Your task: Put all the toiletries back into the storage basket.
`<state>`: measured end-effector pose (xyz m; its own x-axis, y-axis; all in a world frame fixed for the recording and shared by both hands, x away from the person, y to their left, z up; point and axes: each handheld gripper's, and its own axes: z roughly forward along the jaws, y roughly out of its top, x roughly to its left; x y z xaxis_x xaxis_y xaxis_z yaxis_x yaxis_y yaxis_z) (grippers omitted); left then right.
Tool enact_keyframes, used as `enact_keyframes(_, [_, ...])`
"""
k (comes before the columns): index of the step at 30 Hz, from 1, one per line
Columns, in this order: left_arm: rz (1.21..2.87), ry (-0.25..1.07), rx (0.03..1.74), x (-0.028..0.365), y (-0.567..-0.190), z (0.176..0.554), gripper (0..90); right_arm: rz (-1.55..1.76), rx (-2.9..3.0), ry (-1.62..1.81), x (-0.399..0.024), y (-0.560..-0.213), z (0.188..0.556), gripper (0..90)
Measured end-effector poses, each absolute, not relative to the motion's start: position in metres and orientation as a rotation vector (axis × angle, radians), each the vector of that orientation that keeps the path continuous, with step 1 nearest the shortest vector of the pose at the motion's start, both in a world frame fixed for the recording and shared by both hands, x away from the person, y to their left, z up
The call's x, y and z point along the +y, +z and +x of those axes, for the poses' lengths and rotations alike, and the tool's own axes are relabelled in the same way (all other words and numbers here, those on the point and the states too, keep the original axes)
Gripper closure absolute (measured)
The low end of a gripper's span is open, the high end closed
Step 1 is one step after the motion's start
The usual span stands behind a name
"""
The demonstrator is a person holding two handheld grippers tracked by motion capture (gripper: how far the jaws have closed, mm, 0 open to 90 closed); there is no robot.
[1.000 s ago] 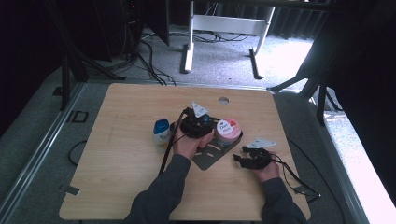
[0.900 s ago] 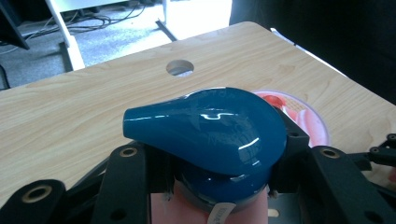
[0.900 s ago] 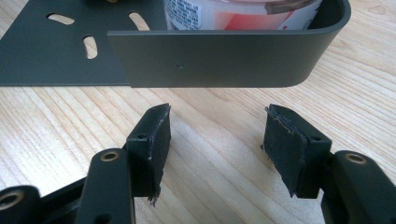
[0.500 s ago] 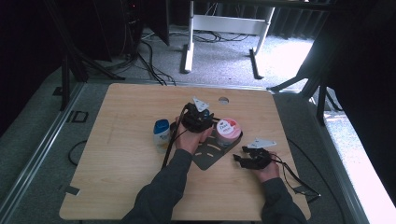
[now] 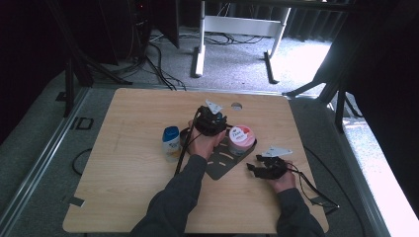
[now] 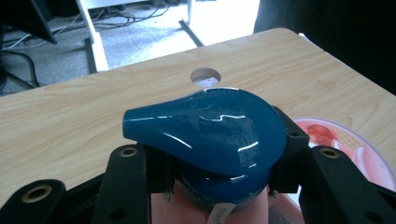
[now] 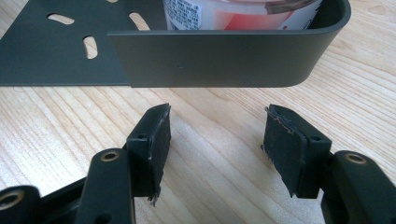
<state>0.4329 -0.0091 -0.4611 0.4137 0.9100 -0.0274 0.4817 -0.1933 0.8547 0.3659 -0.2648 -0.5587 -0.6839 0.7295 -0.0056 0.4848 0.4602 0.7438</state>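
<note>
My left claw [image 6: 205, 186] is clamped on the teal cap [image 6: 205, 130] of a pink bottle, carrying it over the table. The pink-lidded tub [image 5: 241, 138] sits just to its right, in the dark metal holder [image 7: 224, 58]. My right claw [image 7: 215, 140] rests on the wood, jaws apart and empty, the holder's wall just ahead. Next, I judge, I must set the bottle down upright by the tub without knocking it.

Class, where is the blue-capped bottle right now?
The blue-capped bottle sits clamped in the left gripper, mid-table, just left of the pink jar.
</note>
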Motion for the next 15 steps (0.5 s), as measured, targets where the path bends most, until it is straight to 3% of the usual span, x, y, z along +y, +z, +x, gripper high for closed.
enact_keyframes(15, [1.816, 0.645, 1.261, -0.022, -0.471, 0.447, 52.7, 1.031, 2.390, 1.062, -0.265, -0.559, 0.366, 41.0])
